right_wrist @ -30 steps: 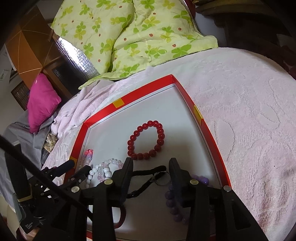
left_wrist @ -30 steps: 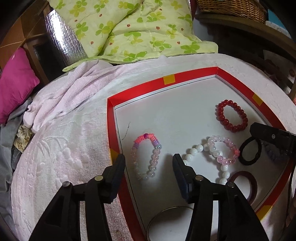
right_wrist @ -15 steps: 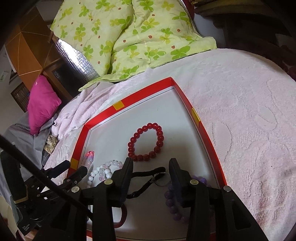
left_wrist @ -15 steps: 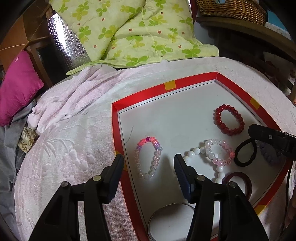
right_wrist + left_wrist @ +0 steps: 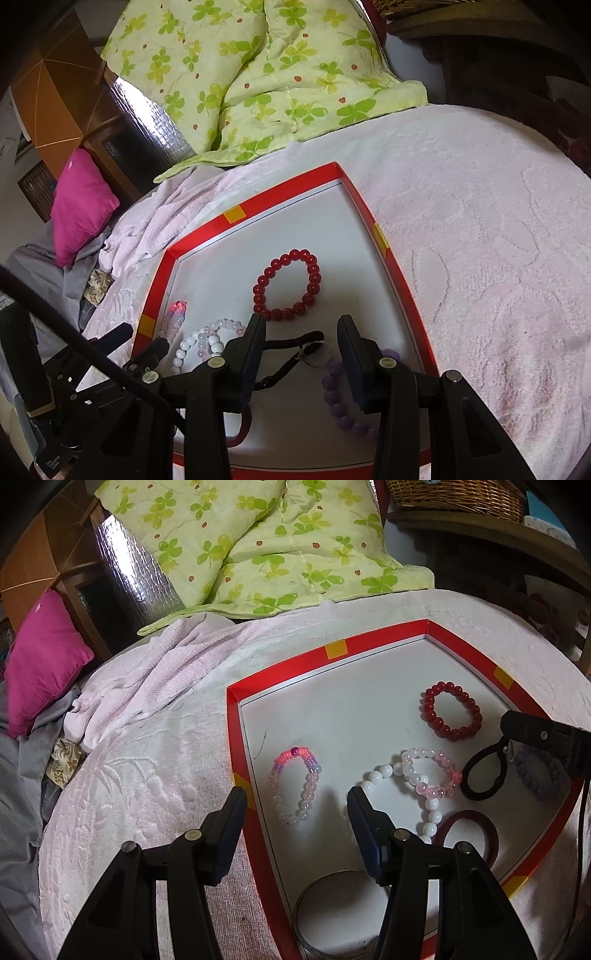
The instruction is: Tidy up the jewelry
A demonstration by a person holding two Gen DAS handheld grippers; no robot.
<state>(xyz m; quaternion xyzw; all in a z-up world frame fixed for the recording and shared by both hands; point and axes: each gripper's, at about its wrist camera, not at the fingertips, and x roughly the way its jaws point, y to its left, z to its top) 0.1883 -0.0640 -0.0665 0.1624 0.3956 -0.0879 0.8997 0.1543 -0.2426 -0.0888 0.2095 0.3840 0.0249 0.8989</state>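
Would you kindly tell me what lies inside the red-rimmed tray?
The red-rimmed tray holds a red bead bracelet, pink-purple bracelet, white bead bracelet, pale pink bracelet, black hair tie, purple bracelet, maroon band and metal bangle. Tools partly cover several.

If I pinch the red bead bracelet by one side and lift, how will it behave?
The red bead bracelet is separate round beads on a string, so it will probably sag into a hanging loop. The glossy beads look slippery; a pinch might slide off. Pushed, it should deform rather than roll.

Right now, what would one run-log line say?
left gripper: open, empty | right gripper: open, empty | red bead bracelet: lying in red tray
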